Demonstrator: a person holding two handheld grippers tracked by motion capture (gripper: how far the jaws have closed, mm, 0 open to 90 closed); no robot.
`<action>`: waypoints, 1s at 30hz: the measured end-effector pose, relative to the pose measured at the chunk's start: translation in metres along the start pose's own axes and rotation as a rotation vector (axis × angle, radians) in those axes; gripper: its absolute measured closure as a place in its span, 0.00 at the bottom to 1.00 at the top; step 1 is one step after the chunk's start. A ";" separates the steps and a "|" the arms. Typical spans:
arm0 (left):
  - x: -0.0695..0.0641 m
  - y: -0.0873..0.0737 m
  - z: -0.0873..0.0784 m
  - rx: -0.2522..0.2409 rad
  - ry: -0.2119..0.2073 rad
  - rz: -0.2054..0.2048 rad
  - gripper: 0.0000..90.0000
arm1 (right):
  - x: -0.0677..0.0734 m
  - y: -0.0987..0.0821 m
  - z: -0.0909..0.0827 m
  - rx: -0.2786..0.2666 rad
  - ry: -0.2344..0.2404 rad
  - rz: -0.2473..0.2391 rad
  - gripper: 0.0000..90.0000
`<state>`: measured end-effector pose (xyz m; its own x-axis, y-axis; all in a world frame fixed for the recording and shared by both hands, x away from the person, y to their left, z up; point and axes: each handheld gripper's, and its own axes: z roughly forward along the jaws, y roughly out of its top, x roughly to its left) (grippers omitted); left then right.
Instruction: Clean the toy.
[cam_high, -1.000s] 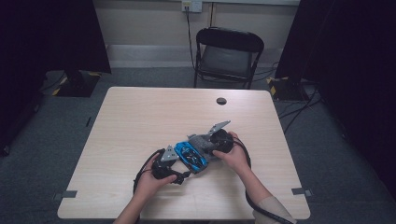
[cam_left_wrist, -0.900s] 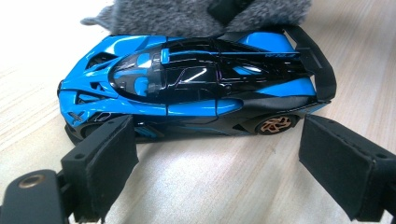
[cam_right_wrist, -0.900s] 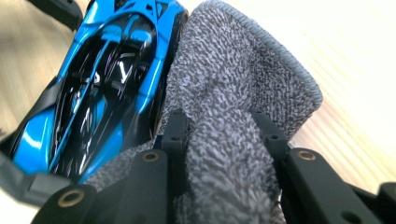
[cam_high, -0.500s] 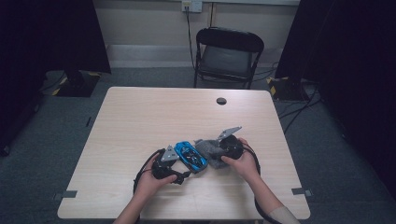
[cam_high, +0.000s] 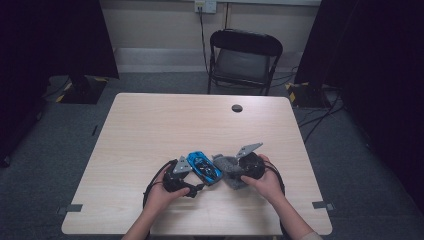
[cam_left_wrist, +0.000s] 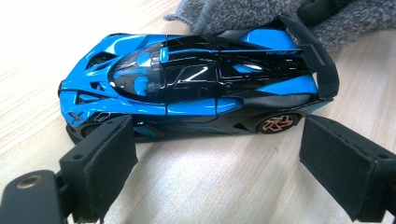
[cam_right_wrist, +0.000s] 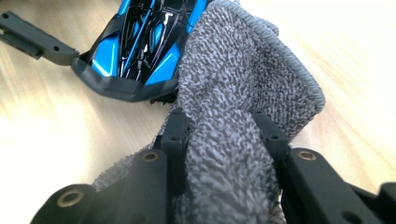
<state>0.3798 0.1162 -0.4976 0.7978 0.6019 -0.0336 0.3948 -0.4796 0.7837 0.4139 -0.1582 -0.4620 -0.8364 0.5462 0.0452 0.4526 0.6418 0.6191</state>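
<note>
Grey knitted cloth (cam_right_wrist: 243, 93) sat pinched in the right gripper (cam_right_wrist: 224, 135) against a blue-and-black toy car (cam_left_wrist: 187, 88) on the wooden bench (cam_high: 150, 130), the left gripper (cam_left_wrist: 219, 158) wide beside it.

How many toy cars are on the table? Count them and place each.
1. A blue and black toy sports car sits near the front middle of the light wooden table, between the two grippers, its rear end touching a grey knitted cloth.

You look down from above your side of the table (cam_high: 150, 130), each gripper view sits close at tabletop level, both sharing the blue toy car (cam_left_wrist: 187, 88).
</note>
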 end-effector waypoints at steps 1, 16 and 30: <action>0.000 0.000 0.000 0.000 0.000 0.000 0.11 | 0.001 -0.001 -0.001 -0.004 0.002 0.002 0.71; 0.001 0.000 0.000 0.005 0.002 0.005 0.12 | -0.008 -0.026 -0.033 -0.041 -0.026 0.039 0.71; 0.000 0.000 0.000 0.013 0.010 0.008 0.12 | 0.029 -0.036 -0.046 -0.033 0.060 -0.060 0.72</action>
<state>0.3796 0.1166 -0.4977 0.7965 0.6042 -0.0213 0.3944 -0.4925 0.7759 0.3594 -0.1900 -0.4471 -0.8794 0.4731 0.0538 0.3912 0.6536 0.6479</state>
